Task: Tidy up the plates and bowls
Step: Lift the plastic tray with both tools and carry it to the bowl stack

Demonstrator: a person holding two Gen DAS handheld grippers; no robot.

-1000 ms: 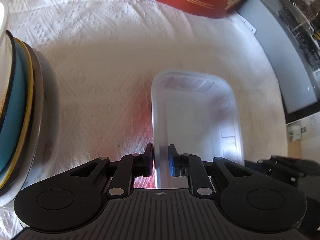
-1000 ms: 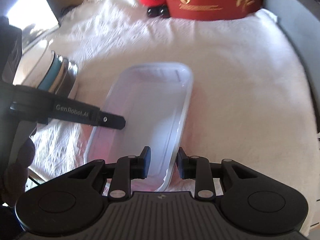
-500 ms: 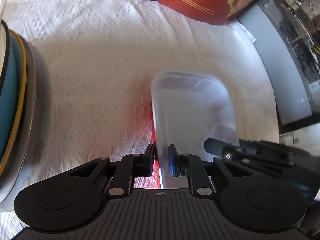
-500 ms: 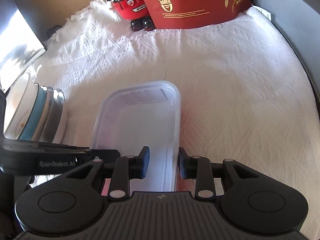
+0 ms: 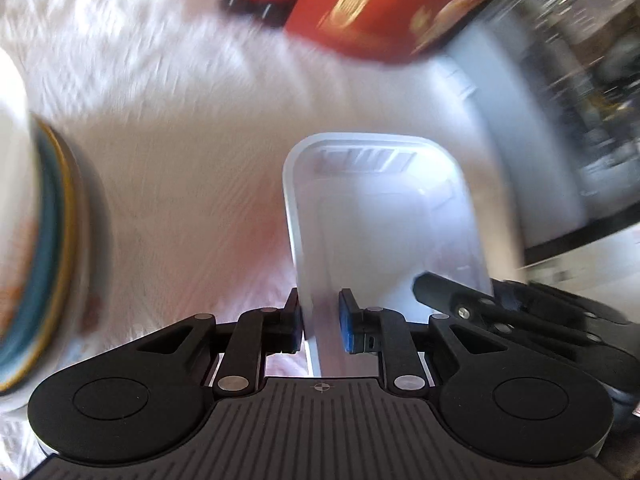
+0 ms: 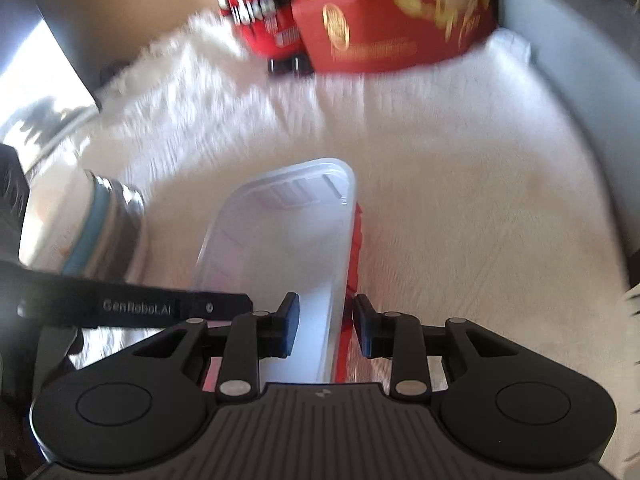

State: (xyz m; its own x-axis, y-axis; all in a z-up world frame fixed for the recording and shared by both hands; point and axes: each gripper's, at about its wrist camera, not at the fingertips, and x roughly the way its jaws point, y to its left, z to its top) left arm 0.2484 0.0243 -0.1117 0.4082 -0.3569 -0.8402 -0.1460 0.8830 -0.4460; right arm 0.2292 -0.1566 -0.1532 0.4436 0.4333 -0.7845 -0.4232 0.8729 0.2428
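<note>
A translucent white rectangular plastic container [image 5: 384, 216] is held between both grippers above the white cloth. My left gripper [image 5: 319, 326] is shut on its left wall. My right gripper [image 6: 325, 330] straddles the container's right wall [image 6: 340, 280], with a small gap at each pad; it also shows in the left wrist view [image 5: 520, 312]. A red edge [image 6: 356, 248] shows along the container's right side. A stack of bowls and plates [image 5: 36, 248], white, teal and metal, stands to the left; it also shows in the right wrist view [image 6: 92, 228].
A white textured cloth [image 6: 460, 184] covers the table. A red box with gold print [image 6: 392, 20] and a red toy [image 6: 256, 12] stand at the back. A grey panel [image 5: 520, 140] borders the right side. Both views are motion-blurred.
Both grippers and the container have moved toward the back of the table and tilted up; the red box looms larger. The right gripper's pads sit slightly wider.
</note>
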